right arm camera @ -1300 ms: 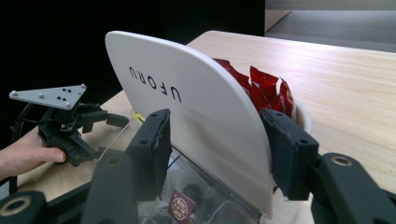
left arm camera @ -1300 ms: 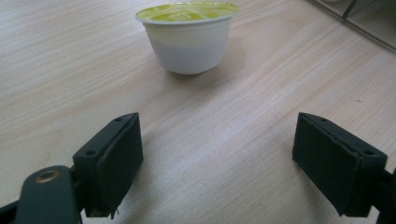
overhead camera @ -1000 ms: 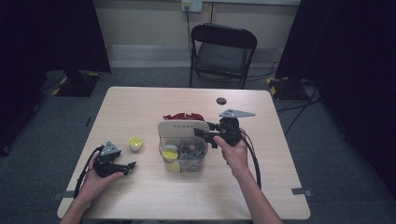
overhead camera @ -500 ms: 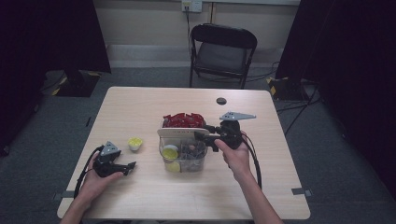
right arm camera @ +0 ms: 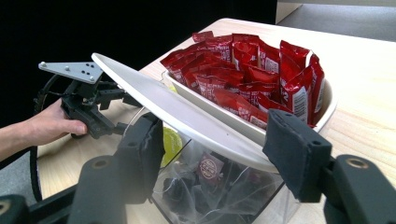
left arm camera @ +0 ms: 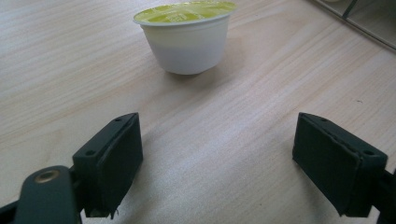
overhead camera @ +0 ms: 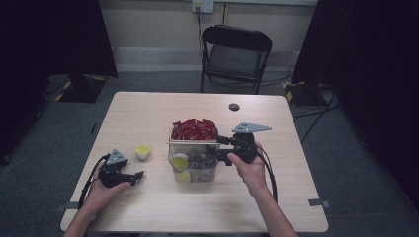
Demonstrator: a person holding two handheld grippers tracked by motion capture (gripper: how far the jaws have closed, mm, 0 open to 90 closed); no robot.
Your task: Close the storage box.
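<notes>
Clear bin (overhead camera: 195, 168) sat mid-surface (overhead camera: 148, 207), holding yellow-lidded cups and dark wrapped items. Behind it, a white tray (right arm camera: 299, 128) carried red sachets (right arm camera: 247, 60); their print was too small to read. A white lid (right arm camera: 177, 112) lay tilted across the bin.

Right hand-held gripper (right arm camera: 215, 154) was wide open at the lid edge, holding nothing. Left hand-held gripper (left arm camera: 217, 163) was wide open, empty, near a yellow-lidded cup (left arm camera: 187, 35) on the left.

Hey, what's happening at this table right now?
A person works with a handheld tool in each hand. The right tool is at a clear container, its jaws either side of the white lid, which sits tilted. Behind it is a dish of red packets. The left tool rests open on the table, facing a small yellow-topped cup.
</notes>
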